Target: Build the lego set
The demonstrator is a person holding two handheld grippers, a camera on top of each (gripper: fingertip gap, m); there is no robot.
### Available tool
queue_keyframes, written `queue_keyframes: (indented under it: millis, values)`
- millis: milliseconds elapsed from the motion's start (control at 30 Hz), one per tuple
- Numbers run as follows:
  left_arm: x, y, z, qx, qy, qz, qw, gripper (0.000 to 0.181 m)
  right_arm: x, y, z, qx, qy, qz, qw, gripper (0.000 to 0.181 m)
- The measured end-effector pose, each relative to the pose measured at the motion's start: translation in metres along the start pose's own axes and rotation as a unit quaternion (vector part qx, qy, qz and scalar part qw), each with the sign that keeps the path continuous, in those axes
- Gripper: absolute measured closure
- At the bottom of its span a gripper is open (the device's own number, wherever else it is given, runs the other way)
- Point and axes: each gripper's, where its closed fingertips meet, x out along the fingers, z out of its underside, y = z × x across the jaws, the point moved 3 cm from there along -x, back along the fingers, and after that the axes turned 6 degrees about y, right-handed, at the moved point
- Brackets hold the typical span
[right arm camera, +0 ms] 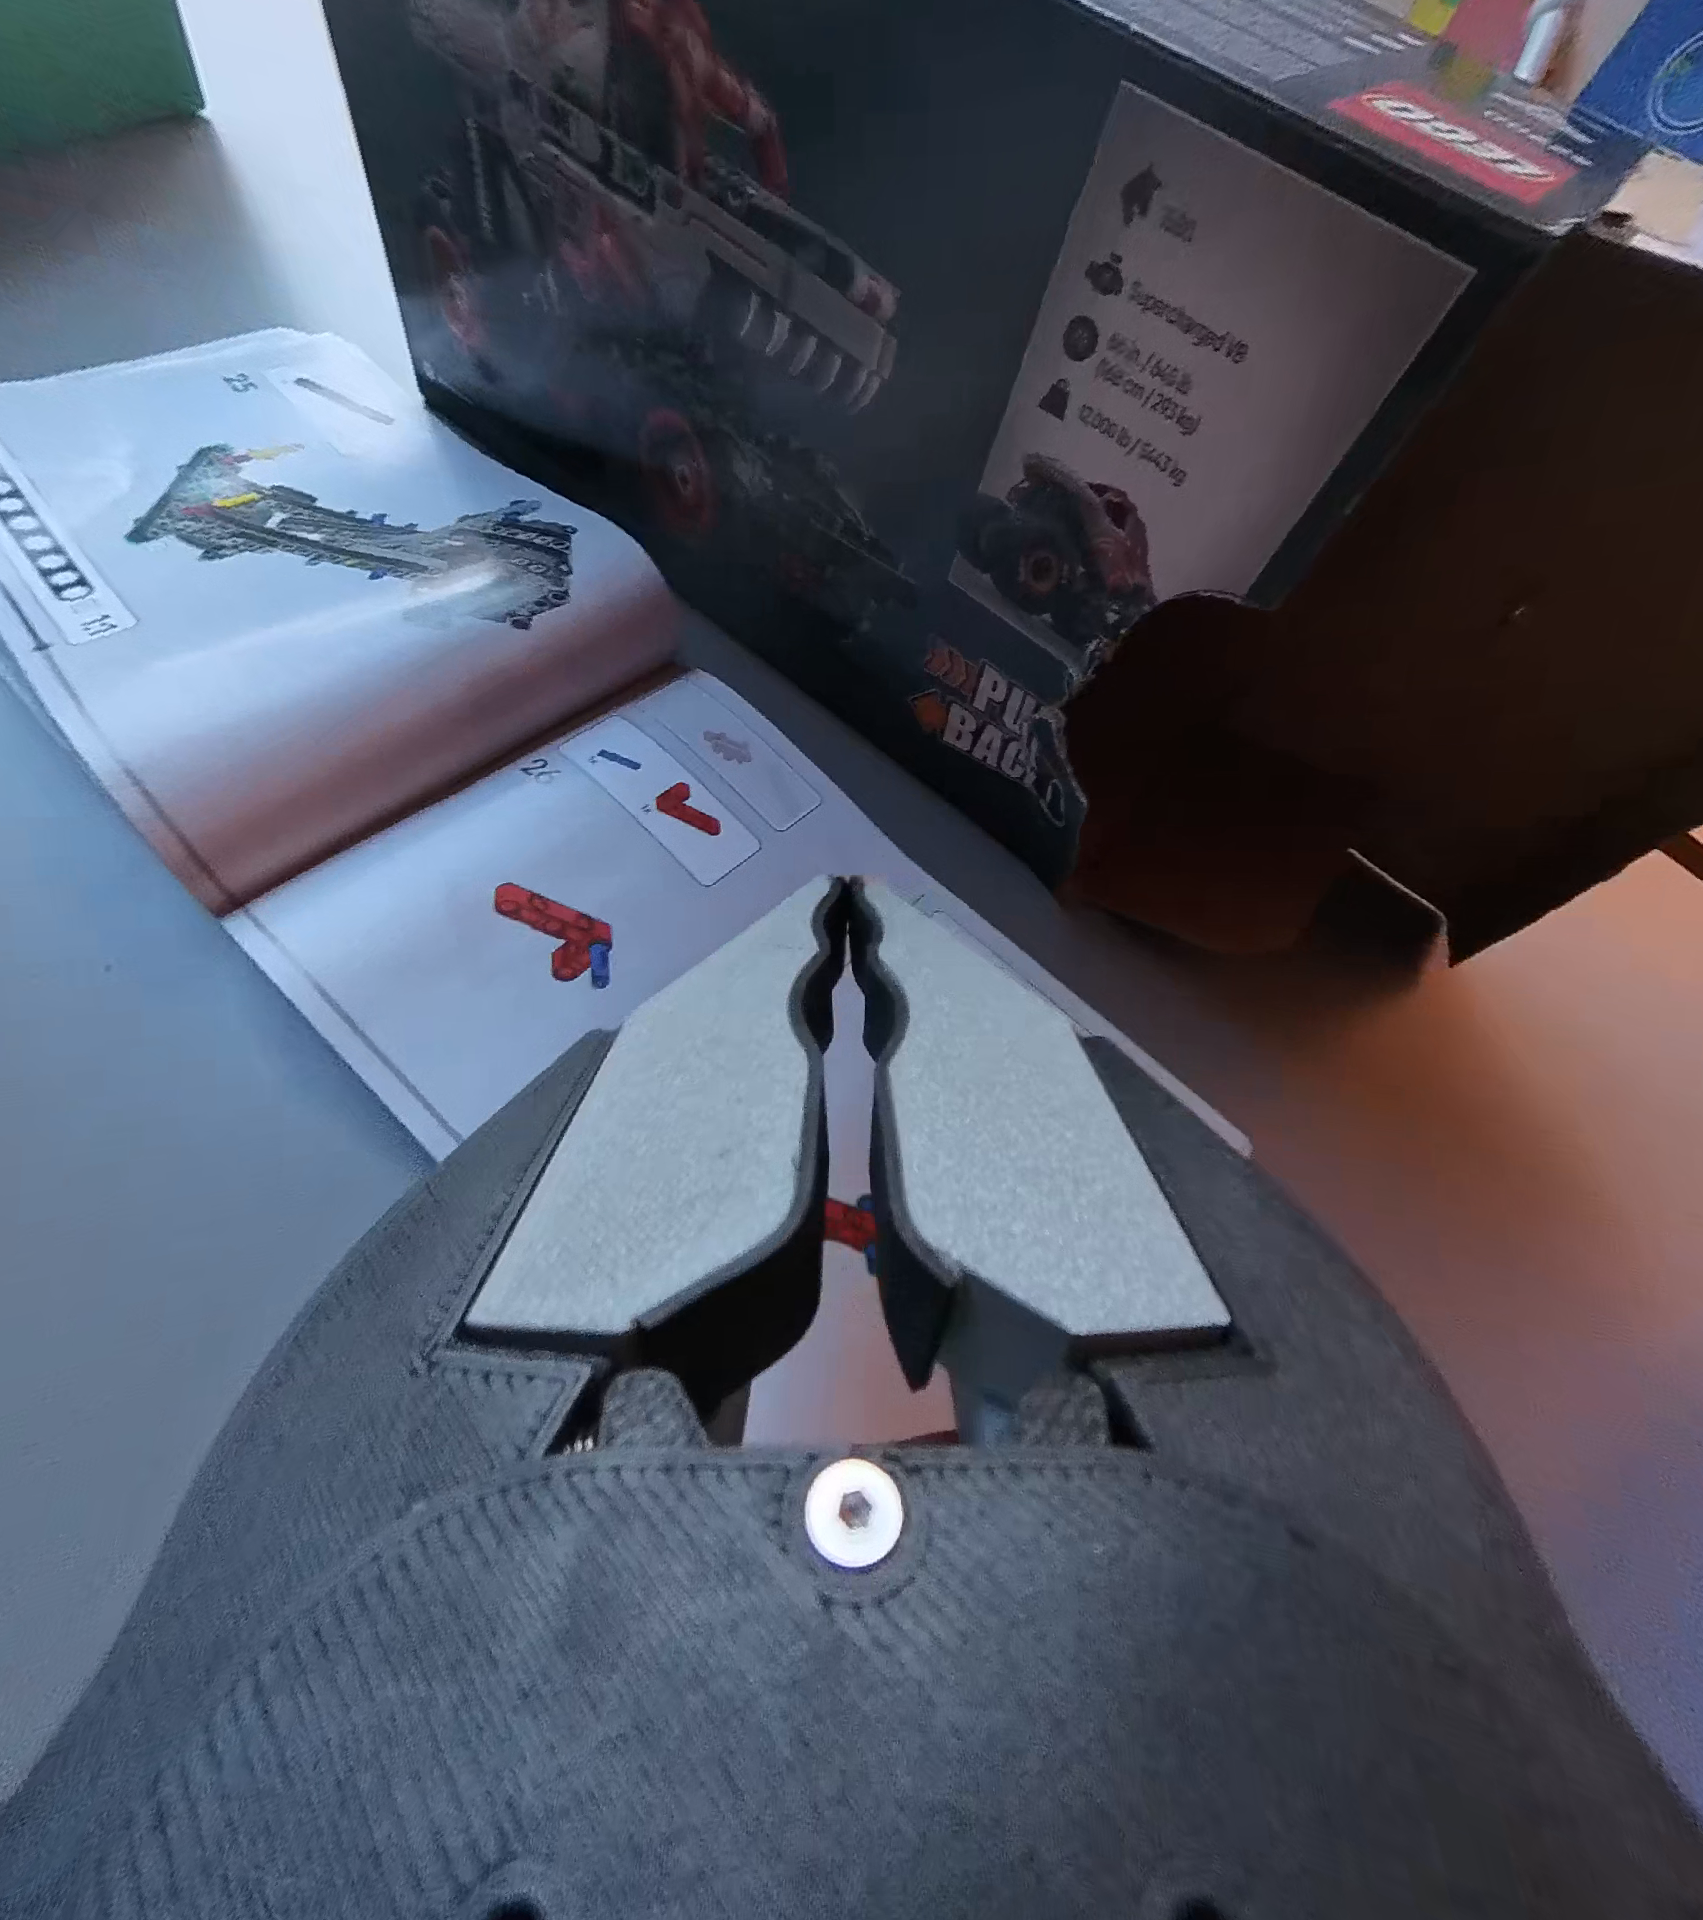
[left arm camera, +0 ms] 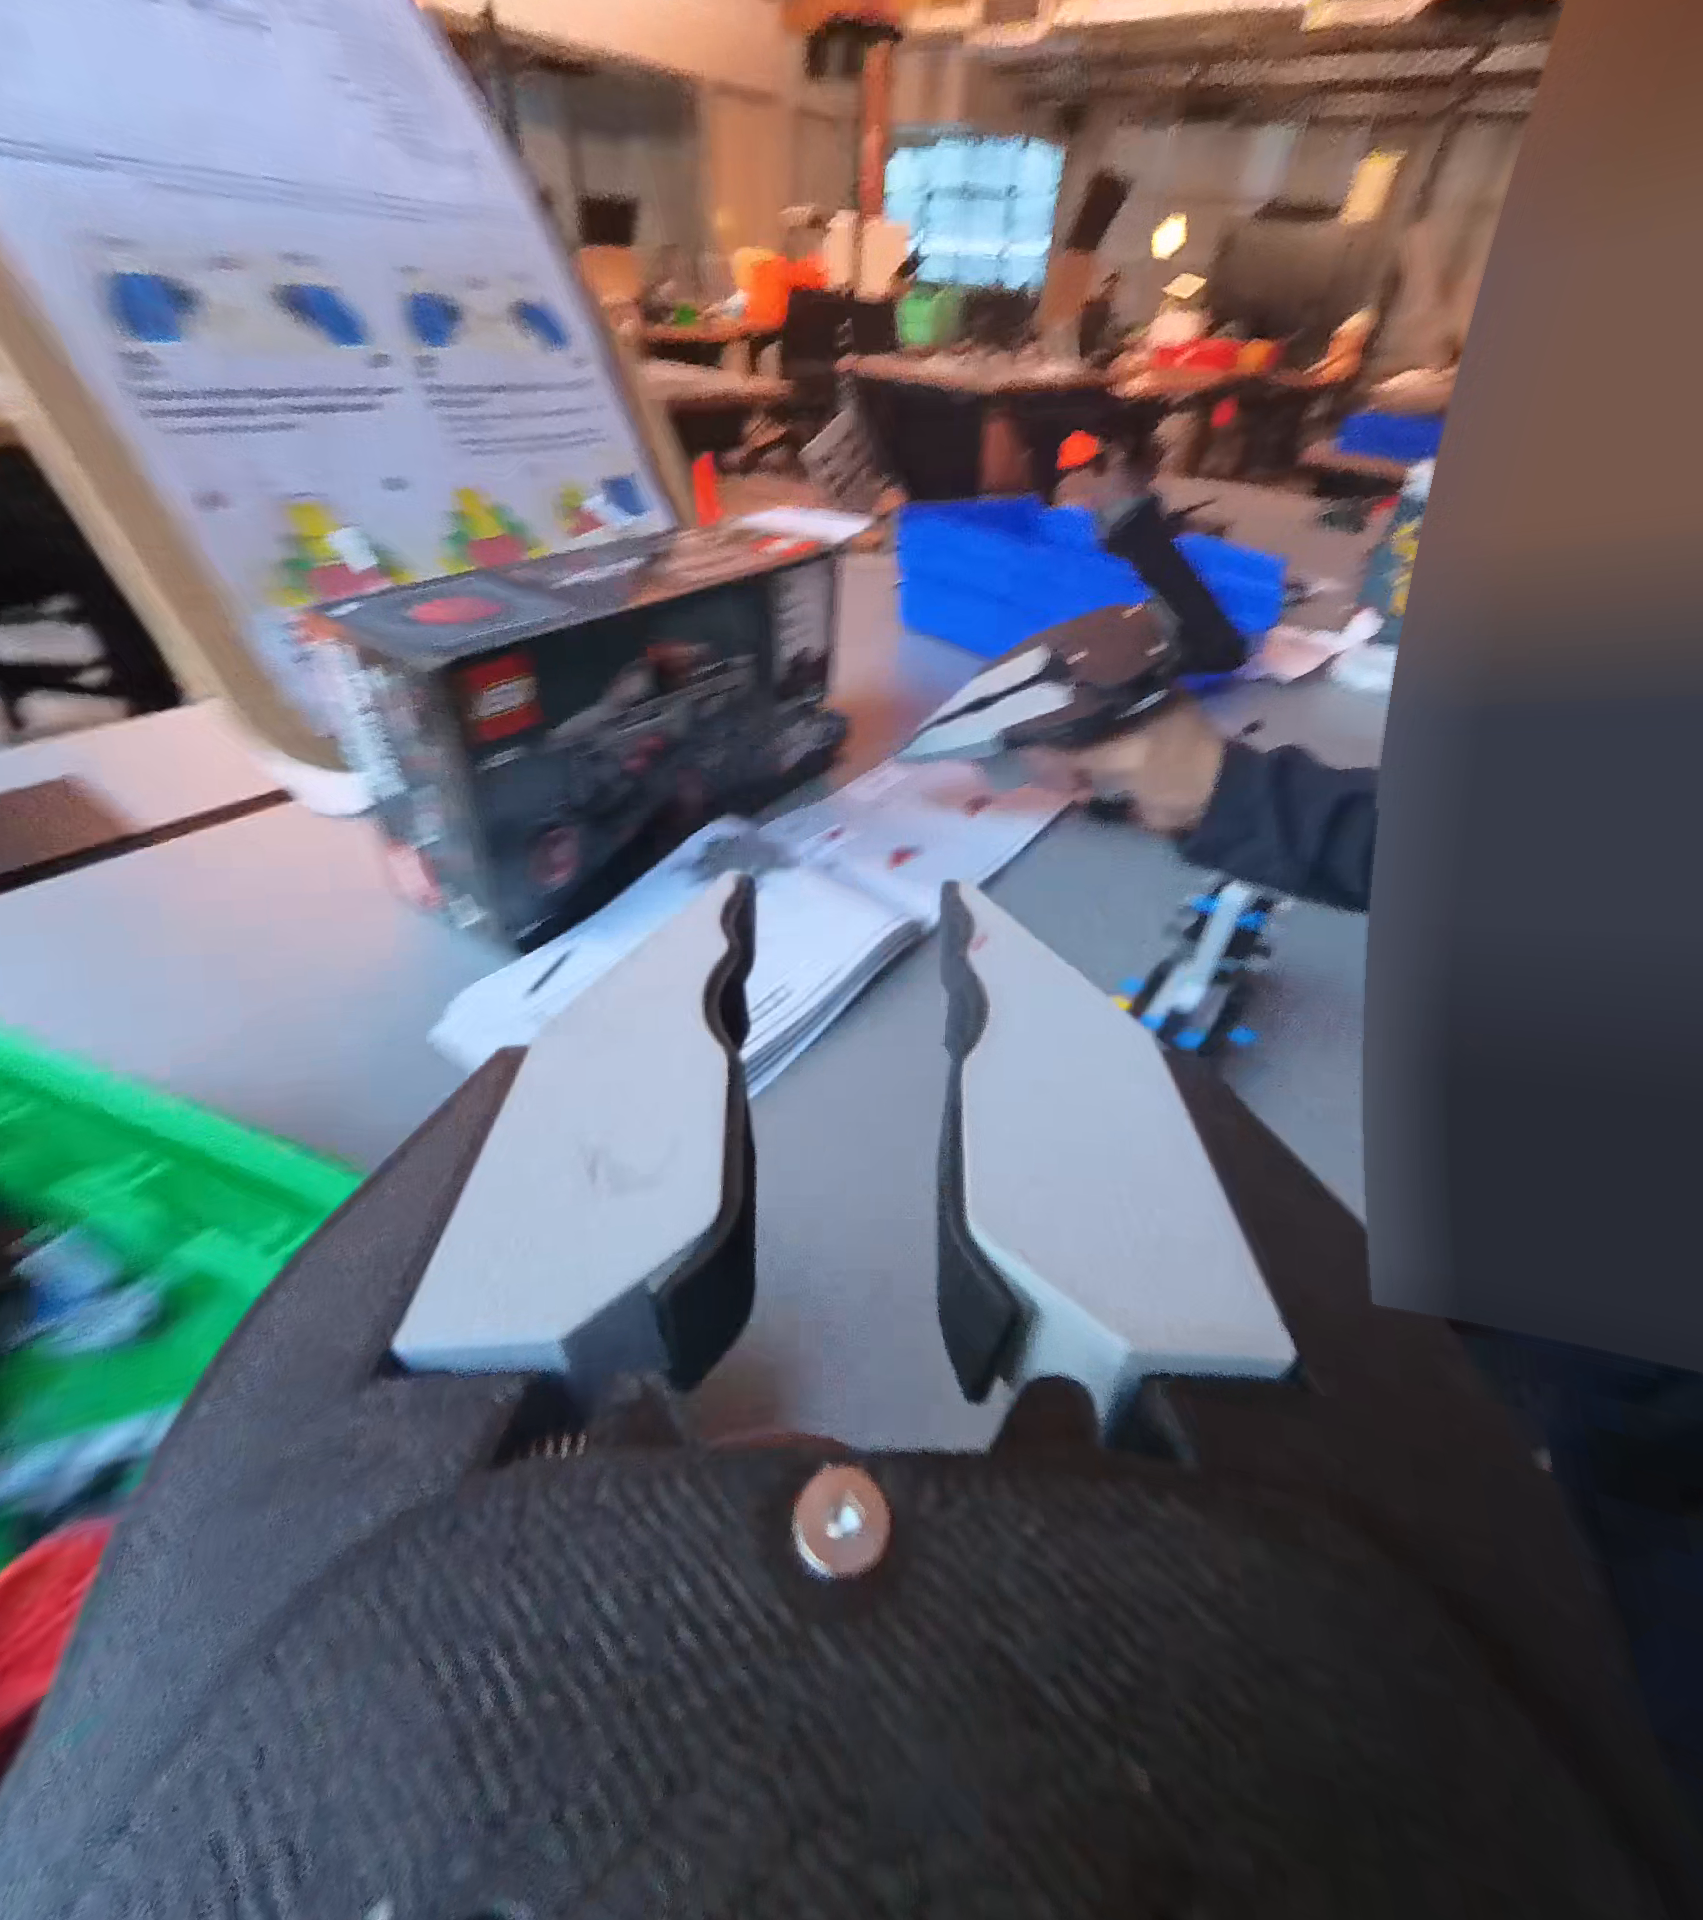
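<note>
My left hand-held gripper [left arm camera: 845,904] hovers above the desk [left arm camera: 203,987] with its fingers apart and nothing between them, pointing at the open instruction booklet [left arm camera: 826,935]. My right hand-held gripper [right arm camera: 847,894] has its tips pinched together over the booklet's right page, empty. The dark set box [right arm camera: 826,364] bears printed writing. The partly built model [left arm camera: 1202,966] lies right of the booklet.

The dark set box [left arm camera: 608,717] stands upright on the grey table. Just in front of it the instruction booklet [right arm camera: 327,644] lies open and flat. Right of the booklet sits a partly built grey-and-black frame [left arm camera: 1202,971] with blue pins.
</note>
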Motion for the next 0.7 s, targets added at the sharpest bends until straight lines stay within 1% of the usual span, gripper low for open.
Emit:
queue_keyframes:
  millis: [67, 133, 233, 333, 400, 467, 567, 600, 667, 700]
  values:
    - [-0.022, -0.033, 0.002, 0.001, -0.050, -0.056, 0.997, 0.147, -0.001, -0.003, 0.000, -0.002, 0.001, -0.005, 1.000, 0.181]
    - [-0.034, -0.062, 0.013, -0.005, -0.108, -0.098, 0.989, 0.143, -0.002, -0.006, -0.001, -0.003, 0.003, -0.011, 1.000, 0.181]
    - [-0.043, -0.097, 0.045, -0.017, -0.222, -0.135, 0.965, 0.142, -0.003, -0.009, -0.002, -0.005, 0.006, -0.016, 1.000, 0.181]
    - [-0.049, -0.124, 0.076, -0.018, -0.311, -0.149, 0.939, 0.148, -0.003, -0.010, -0.003, -0.009, 0.012, -0.020, 1.000, 0.181]
    - [-0.051, -0.134, 0.088, -0.028, -0.343, -0.138, 0.929, 0.151, -0.003, -0.010, -0.002, -0.011, 0.010, -0.020, 1.000, 0.181]
    - [-0.051, -0.139, 0.096, -0.045, -0.355, -0.126, 0.925, 0.149, -0.001, -0.010, -0.003, -0.012, 0.010, -0.024, 1.000, 0.181]
    - [-0.048, -0.135, 0.106, -0.081, -0.371, -0.088, 0.921, 0.149, 0.001, -0.009, -0.004, -0.011, 0.014, -0.026, 1.000, 0.181]
    - [-0.048, -0.133, 0.111, -0.089, -0.385, -0.076, 0.915, 0.149, 0.001, -0.008, -0.004, -0.010, 0.016, -0.024, 1.000, 0.181]
    - [-0.051, -0.139, 0.117, -0.076, -0.411, -0.089, 0.904, 0.147, 0.001, -0.007, -0.005, -0.008, 0.017, -0.019, 1.000, 0.181]
    - [-0.053, -0.141, 0.116, -0.067, -0.413, -0.094, 0.903, 0.149, 0.001, -0.007, -0.005, -0.008, 0.018, -0.019, 1.000, 0.181]
